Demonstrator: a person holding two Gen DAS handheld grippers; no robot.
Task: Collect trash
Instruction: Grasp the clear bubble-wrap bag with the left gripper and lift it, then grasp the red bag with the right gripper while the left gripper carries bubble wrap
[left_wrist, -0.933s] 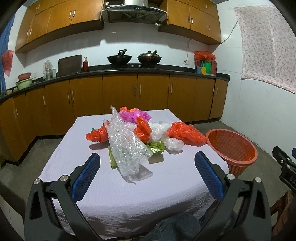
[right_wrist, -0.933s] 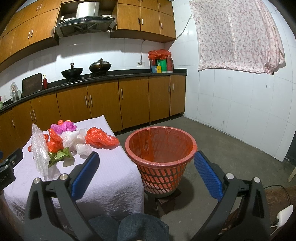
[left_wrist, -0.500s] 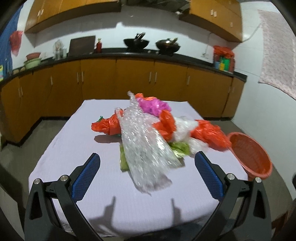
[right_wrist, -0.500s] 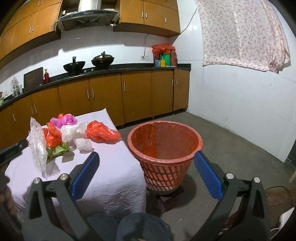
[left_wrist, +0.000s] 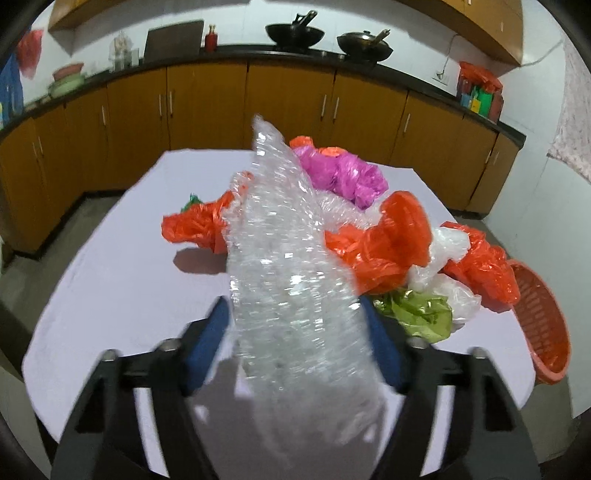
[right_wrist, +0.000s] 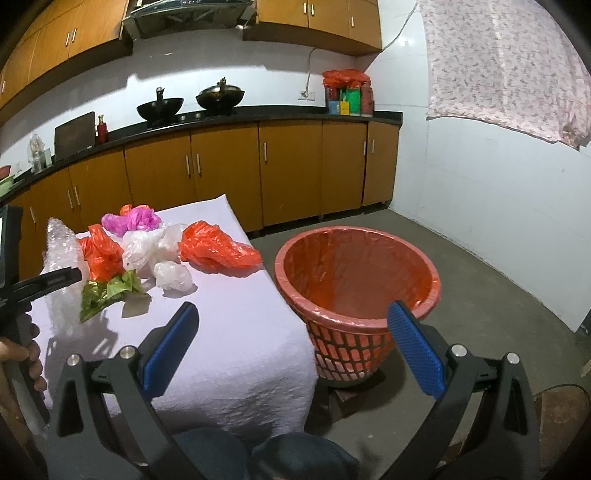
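Over on the left wrist view, the left gripper has its blue pads either side of the clear bubble wrap, which fills the centre of the frame, and the jaws are closing on it, pads right at its edges. The wrap is crinkled and glossy, standing up in a tall peak over the white-clothed table. Only this view shows that close-in squeeze, blurred with motion. Right of the wrap sit orange bags, a pink bag, a green scrap, and at the right edge just a sliver of the orange basket.

Switch to the right wrist view: the wrap is small at far left, behind the left tool's dark bar. Here the whole basket shows at centre right, on the floor just beside the table, lined in orange. The right gripper hangs released at lower centre, nothing between its pads
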